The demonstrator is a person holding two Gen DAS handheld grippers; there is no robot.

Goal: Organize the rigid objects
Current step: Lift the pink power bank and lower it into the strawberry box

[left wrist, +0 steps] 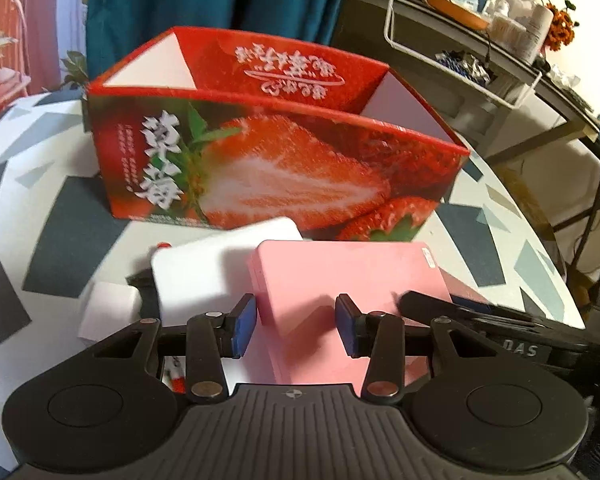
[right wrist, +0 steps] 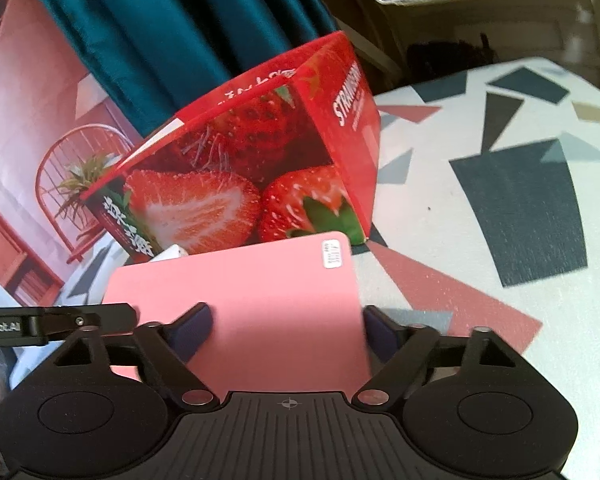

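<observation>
While both claws straddle the pink case (right wrist: 252,304), left claw (left wrist: 296,326) unclenched, right claw (right wrist: 286,330) grasping it, uneven squeeze could skid it into the strawberry box (left wrist: 268,160).

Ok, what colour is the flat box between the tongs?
Plain pink, with a small white label in one corner; the pink box shows best in the right wrist view.

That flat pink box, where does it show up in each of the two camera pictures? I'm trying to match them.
Left wrist view: the pink box lies low in the middle, just beyond the left gripper, beside a white box.
Right wrist view: it fills the lower middle, between the fingers of the right gripper.
Shared landmark: the red strawberry carton stands right behind it in both.
</observation>
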